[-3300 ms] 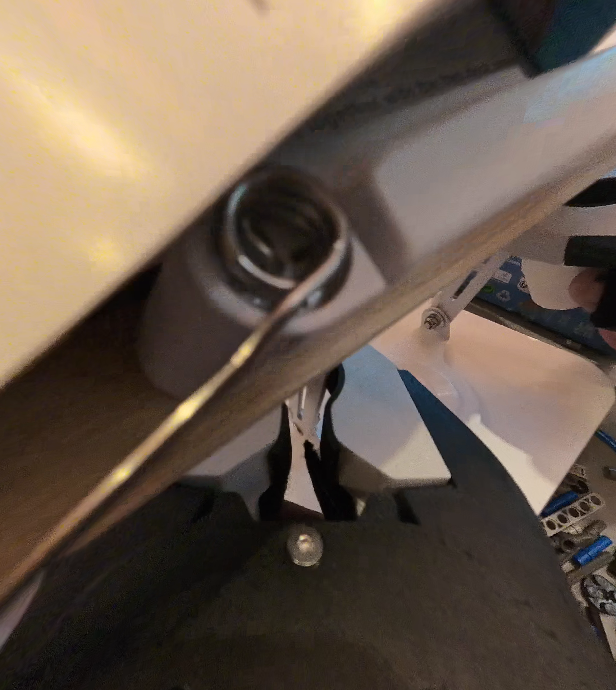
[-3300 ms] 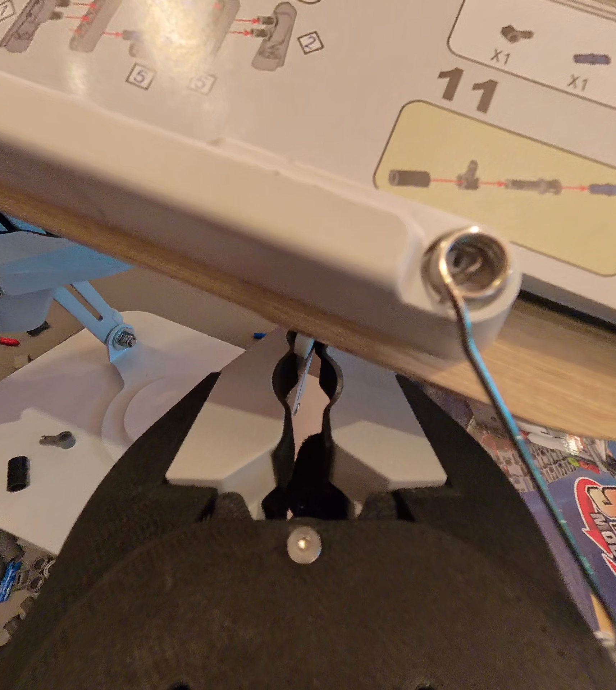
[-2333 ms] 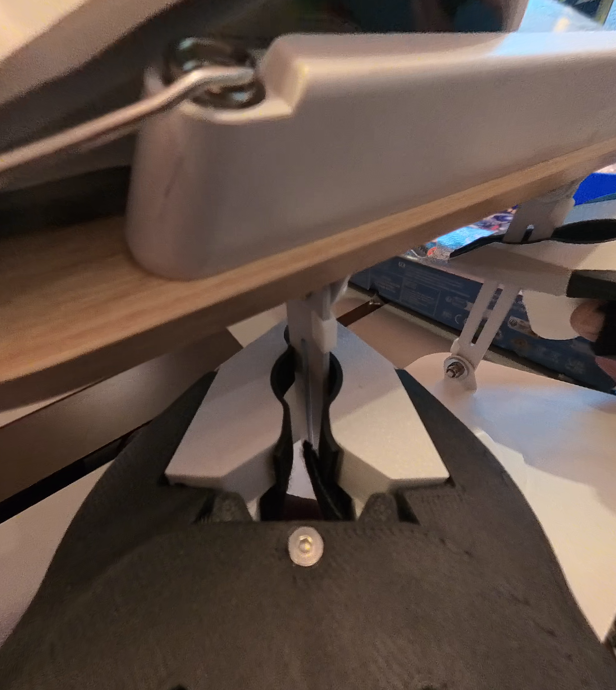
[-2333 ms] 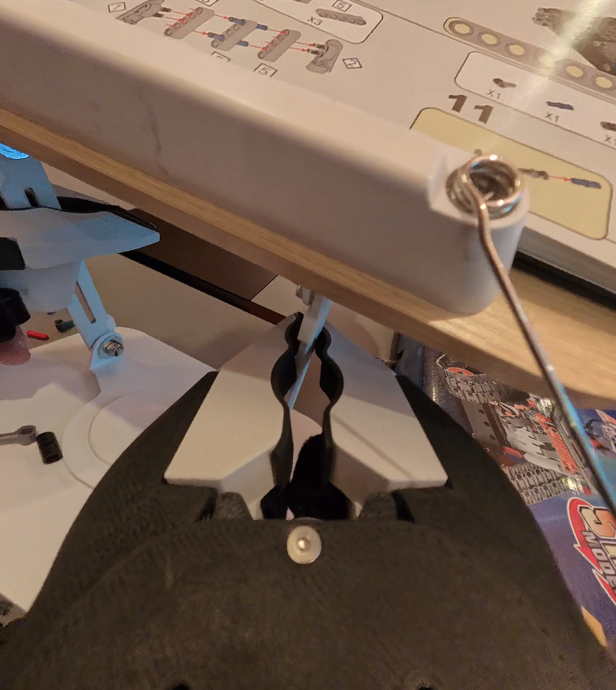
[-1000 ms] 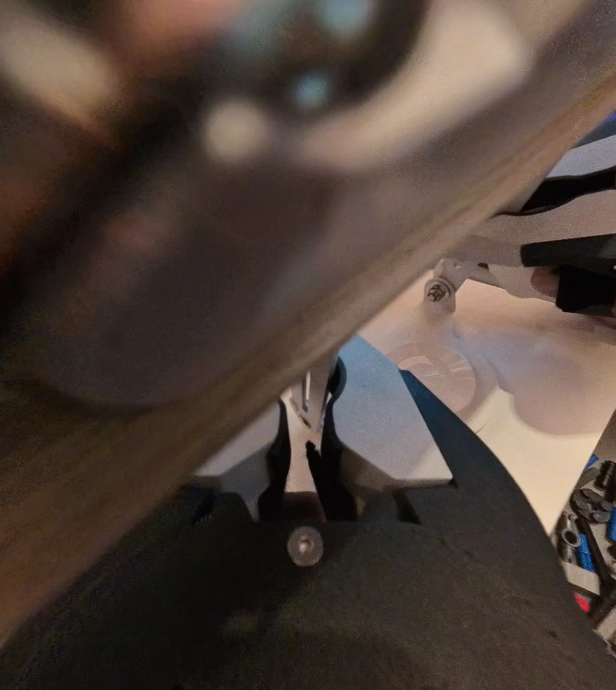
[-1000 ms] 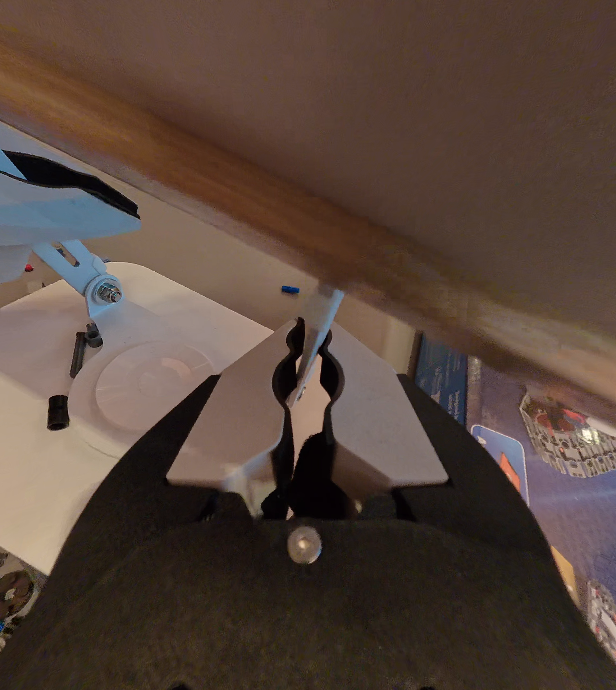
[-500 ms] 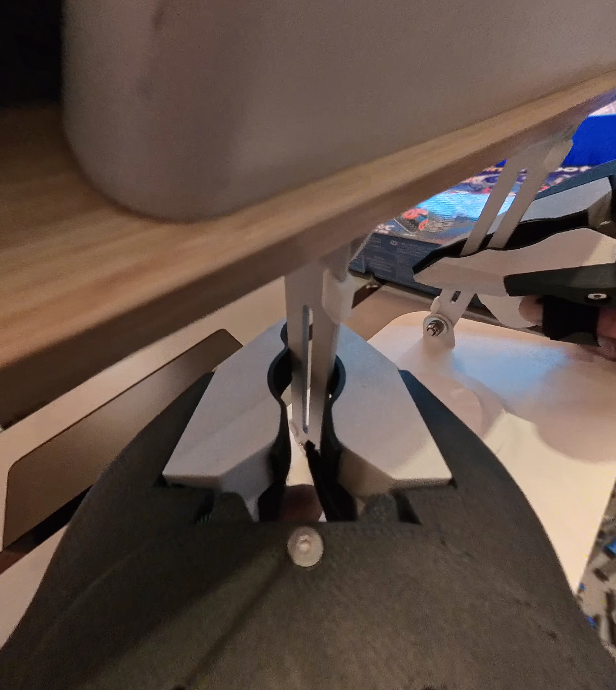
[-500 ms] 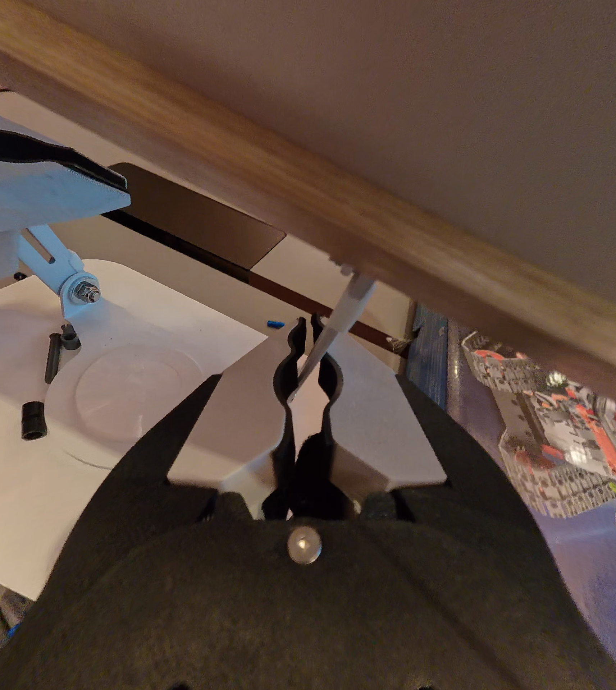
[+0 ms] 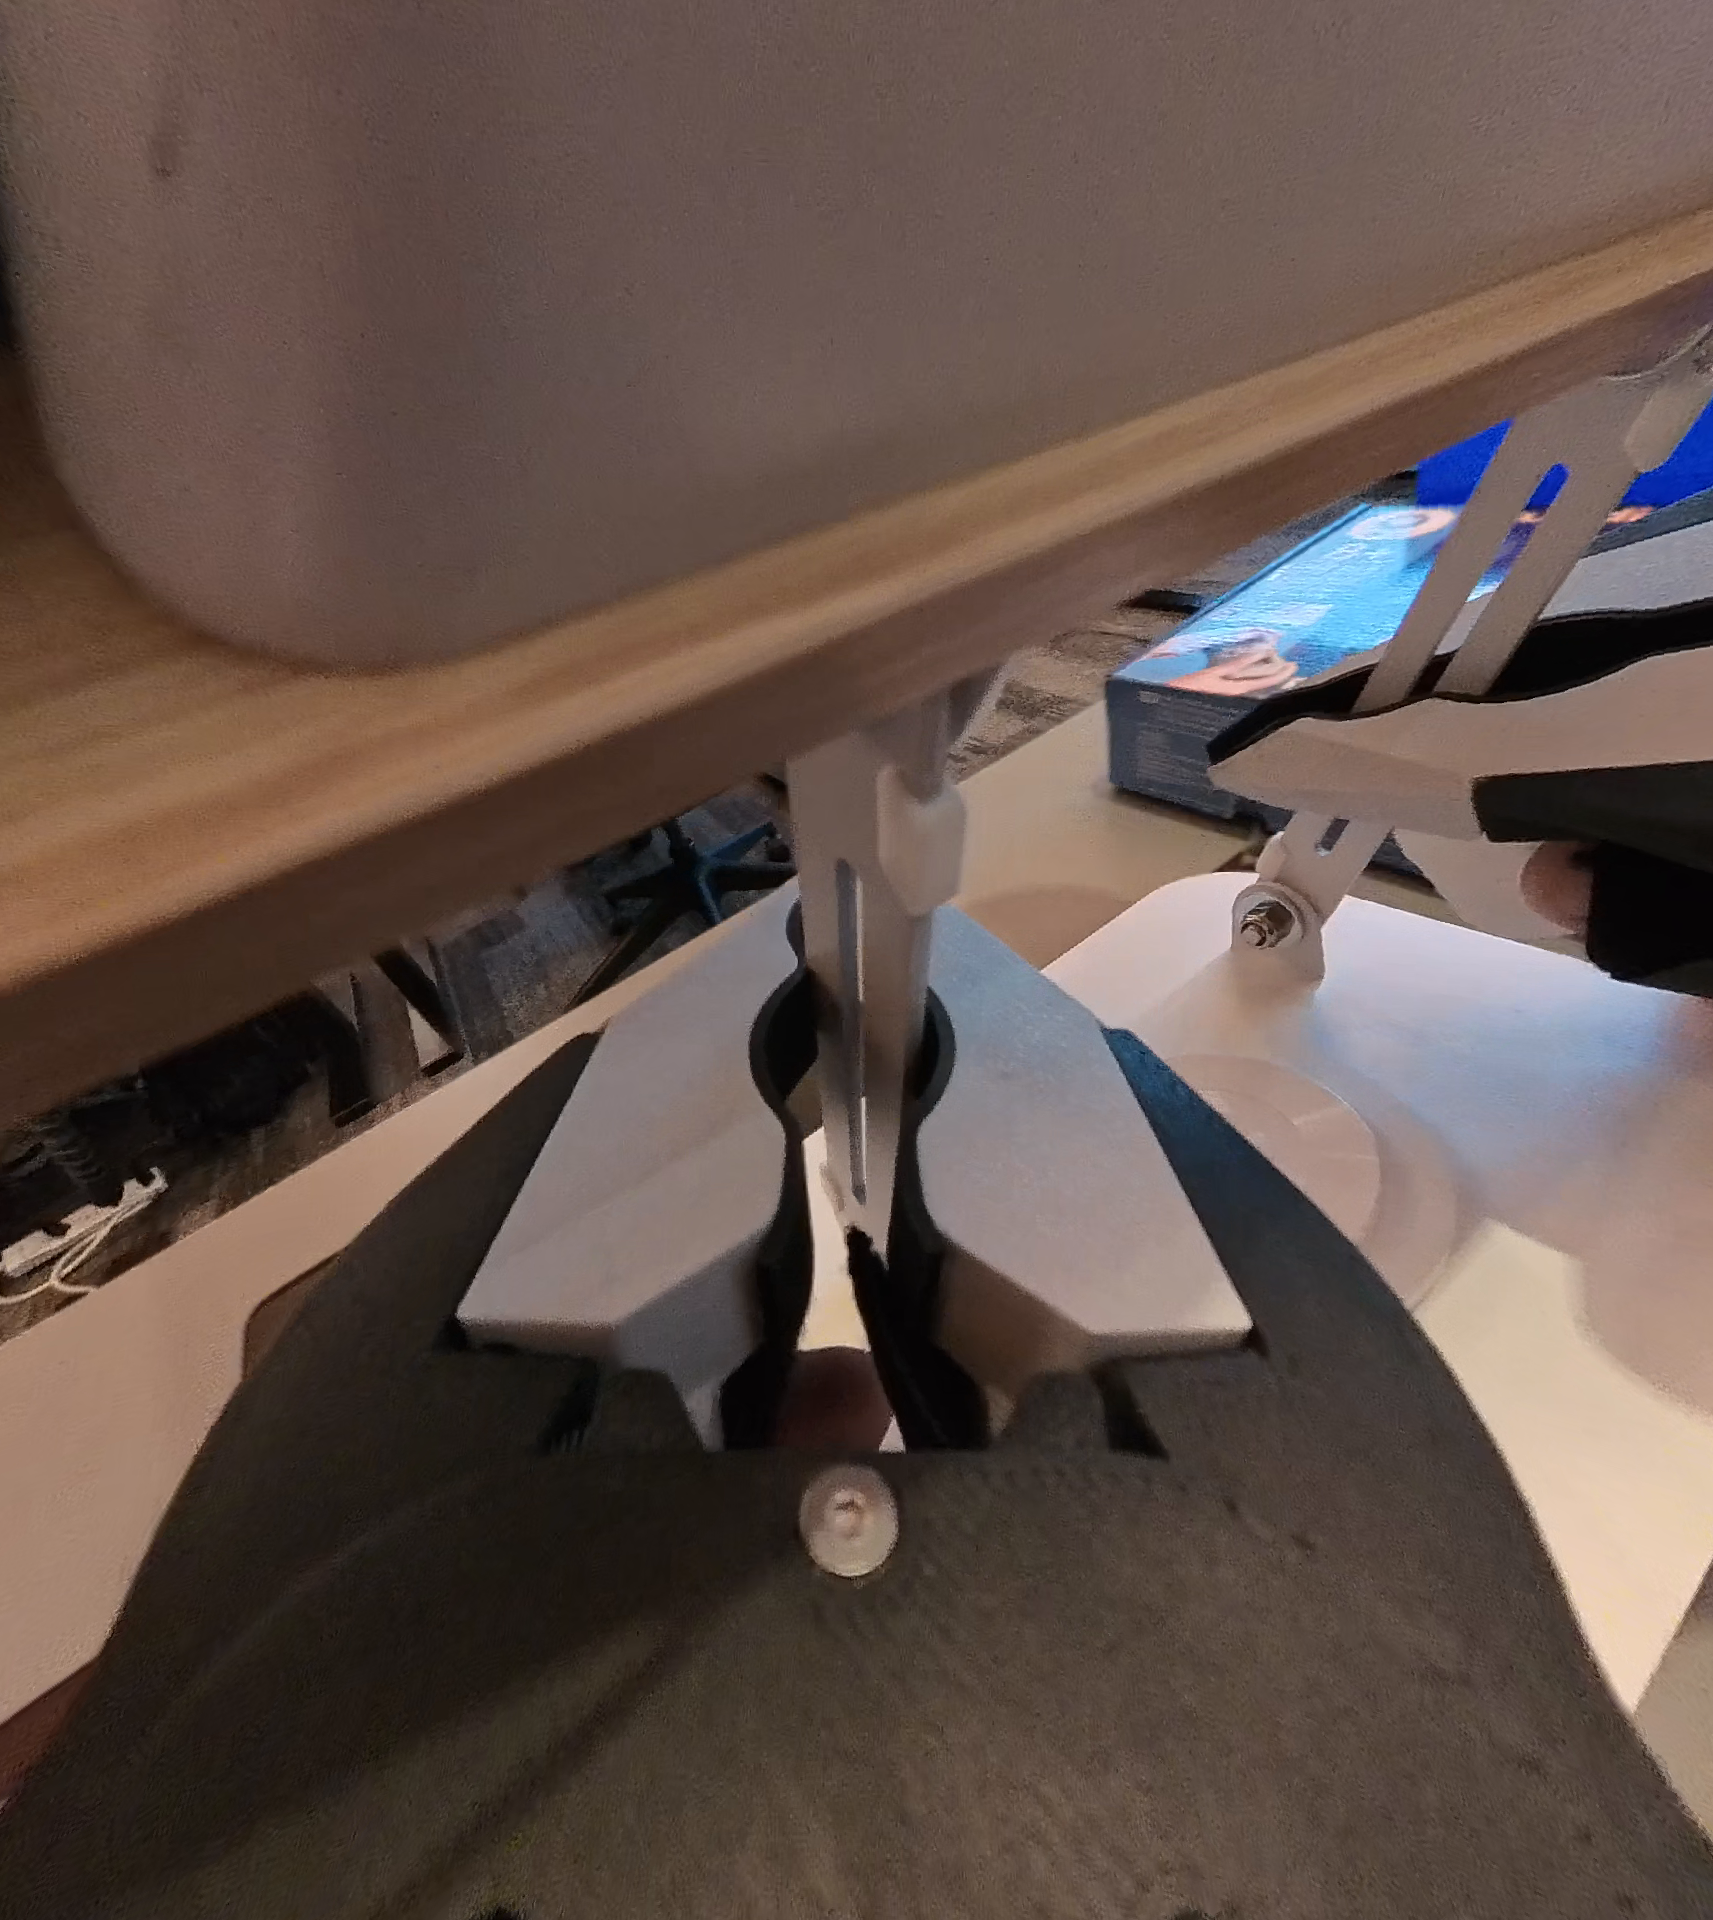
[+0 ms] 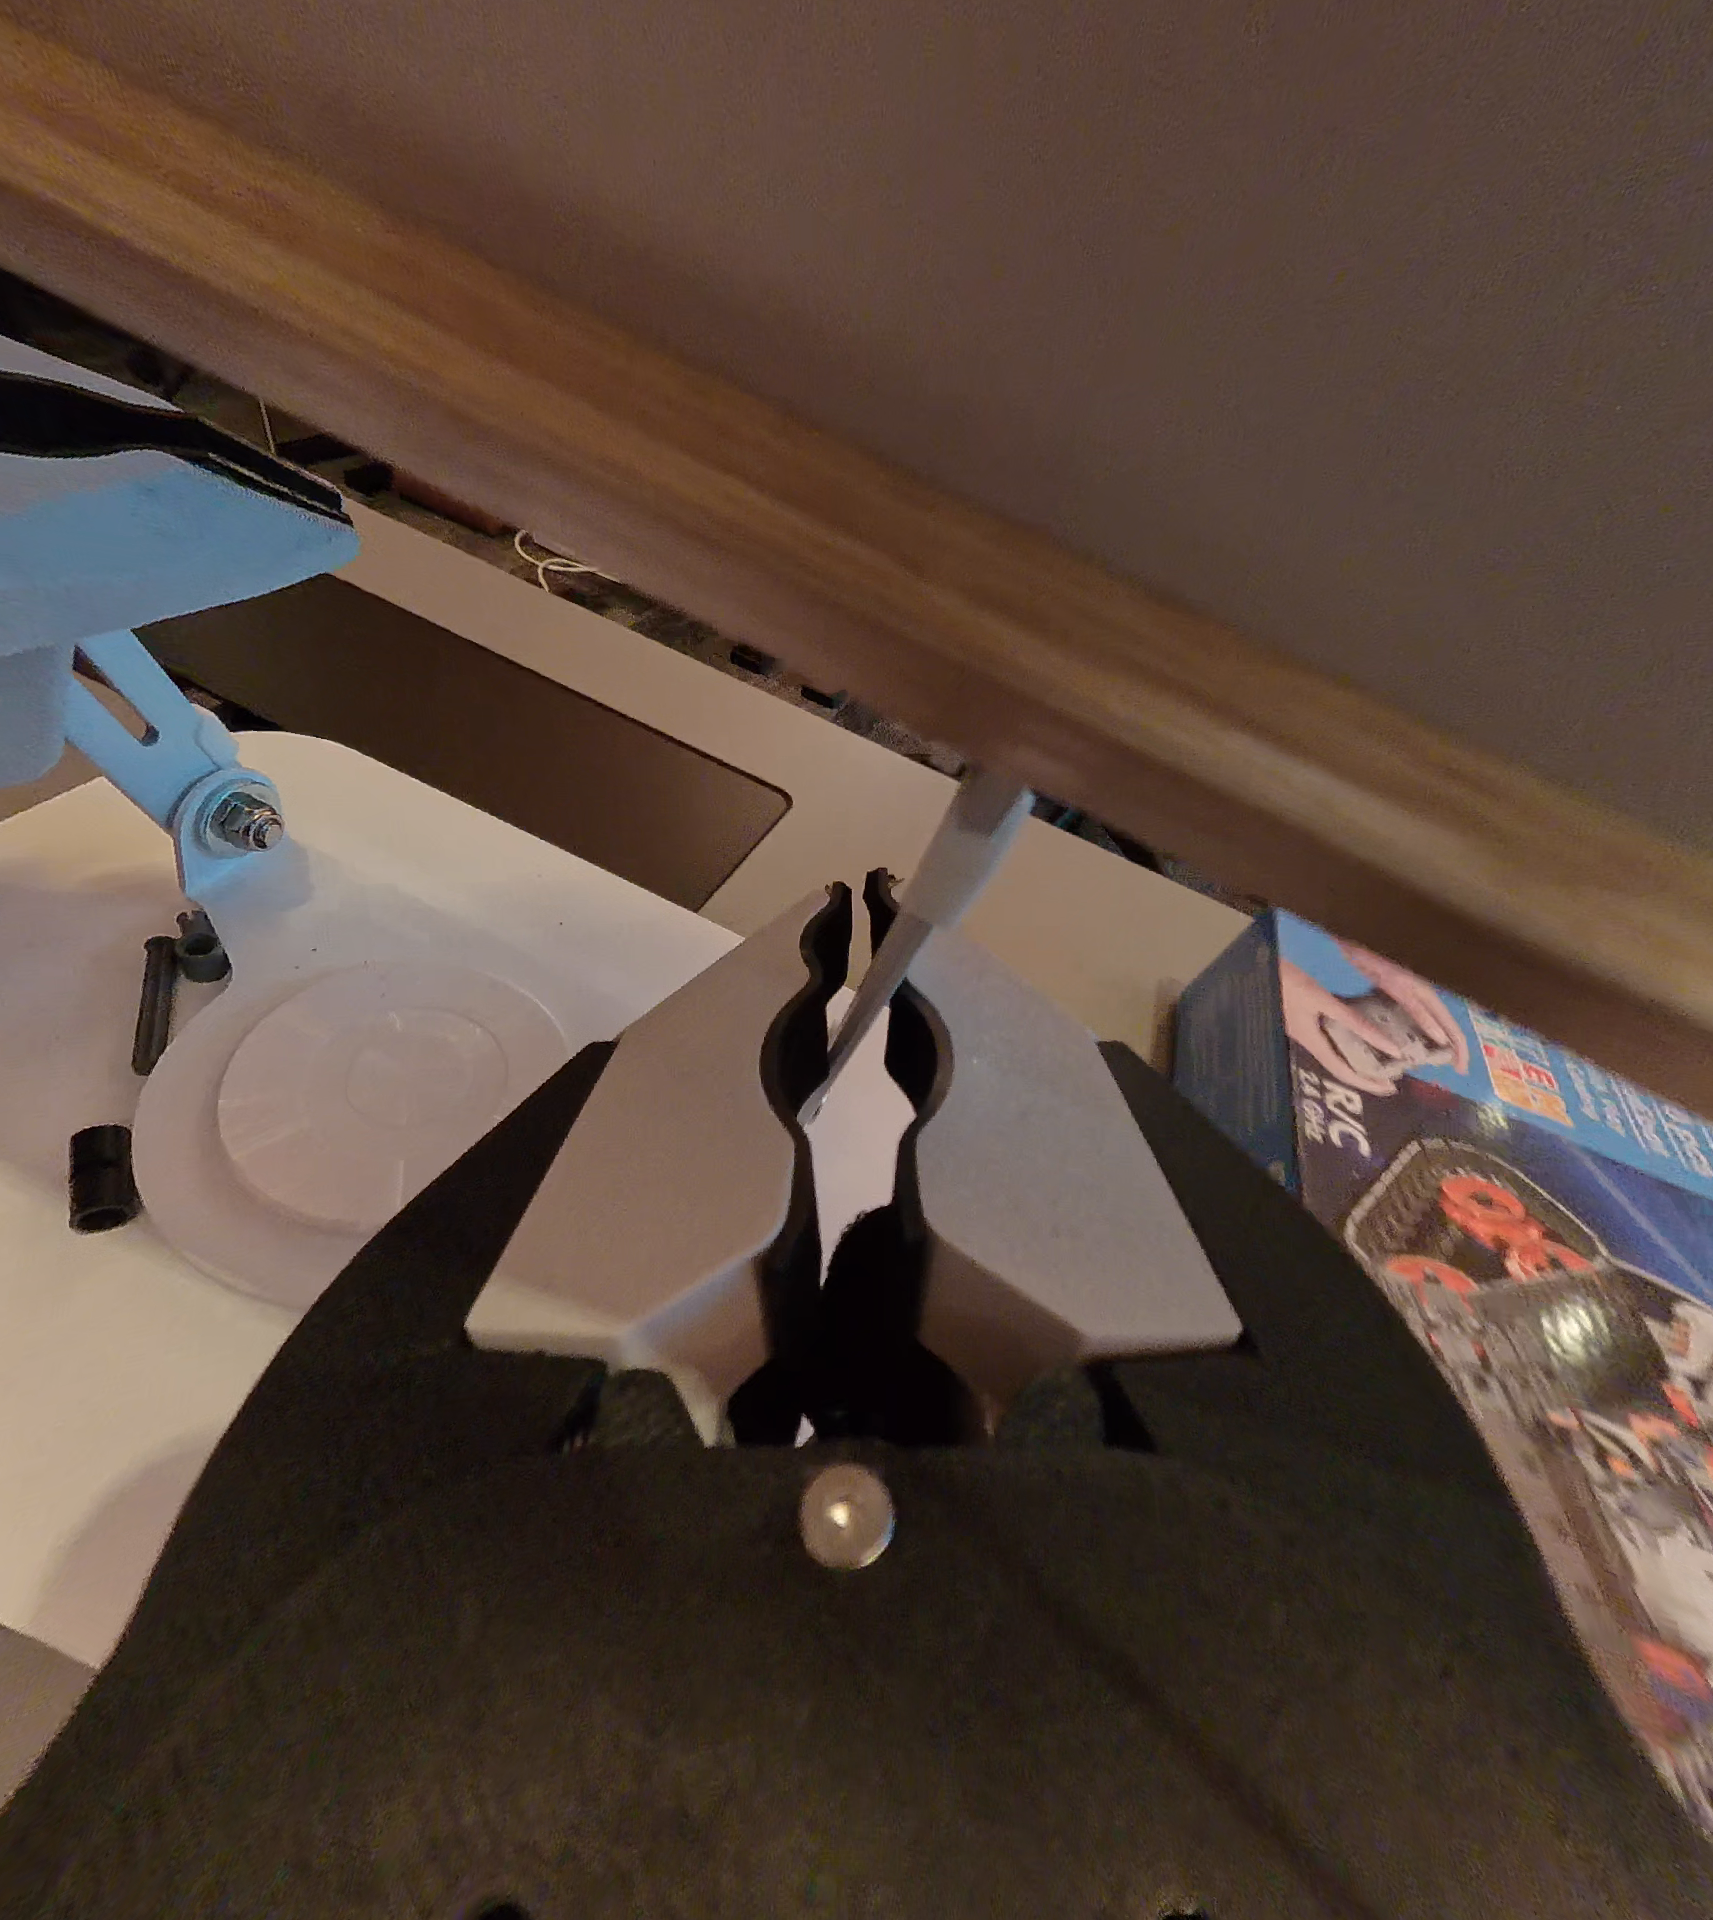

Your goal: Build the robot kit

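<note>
Your left tongs pinched one white slotted strut under the wooden board, its long axis running toward 12 o'clock; your right tongs pinched the other strut, leaning toward 1 o'clock; both tongs sat equally near the board.

Both cameras sit just behind their own fingers and look forward along them, from below a wooden board that fills the upper part of each view, very near the lens and blurred; the left wrist view faces over the left gripper, with the white base plate ahead and to the right of the fingers; the right wrist view faces over the right gripper, with the same plate ahead and to the left of its fingers; the two views share this plate, the board and a blue printed box, and each sees the other gripper at its side edge.
</note>
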`<state>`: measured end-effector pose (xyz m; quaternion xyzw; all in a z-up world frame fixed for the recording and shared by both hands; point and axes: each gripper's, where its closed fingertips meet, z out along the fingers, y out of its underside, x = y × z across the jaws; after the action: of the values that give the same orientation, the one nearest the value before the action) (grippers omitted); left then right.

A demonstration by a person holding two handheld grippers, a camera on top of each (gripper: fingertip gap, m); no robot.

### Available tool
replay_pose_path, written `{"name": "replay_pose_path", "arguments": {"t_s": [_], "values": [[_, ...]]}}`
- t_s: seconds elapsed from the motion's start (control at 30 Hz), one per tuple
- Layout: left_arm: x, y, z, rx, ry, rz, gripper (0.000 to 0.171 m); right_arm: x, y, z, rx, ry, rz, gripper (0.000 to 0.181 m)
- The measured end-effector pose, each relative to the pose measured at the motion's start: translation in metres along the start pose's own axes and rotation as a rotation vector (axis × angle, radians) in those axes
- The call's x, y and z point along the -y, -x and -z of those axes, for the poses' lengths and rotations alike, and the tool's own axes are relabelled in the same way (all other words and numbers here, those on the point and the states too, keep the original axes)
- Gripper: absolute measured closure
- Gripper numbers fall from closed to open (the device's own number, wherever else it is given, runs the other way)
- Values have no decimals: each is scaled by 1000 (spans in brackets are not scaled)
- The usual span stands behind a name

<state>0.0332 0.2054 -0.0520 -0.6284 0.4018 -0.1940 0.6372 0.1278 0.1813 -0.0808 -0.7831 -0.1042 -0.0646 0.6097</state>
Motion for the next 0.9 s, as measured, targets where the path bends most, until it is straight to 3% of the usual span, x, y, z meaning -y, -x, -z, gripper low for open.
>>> {"name": "replay_pose_path", "arguments": {"t_s": [0.03,0.5,0.9], "values": [[-2,7,-1,12,-2,0,169,3,3,-6,5,-3,1,180],[-27,102,-39,192,31,-7,171,28,22,-98,7,-11,-1,181],[-70,120,-55,245,87,-11,168,2,36,-129,5,42,18,181]]}}
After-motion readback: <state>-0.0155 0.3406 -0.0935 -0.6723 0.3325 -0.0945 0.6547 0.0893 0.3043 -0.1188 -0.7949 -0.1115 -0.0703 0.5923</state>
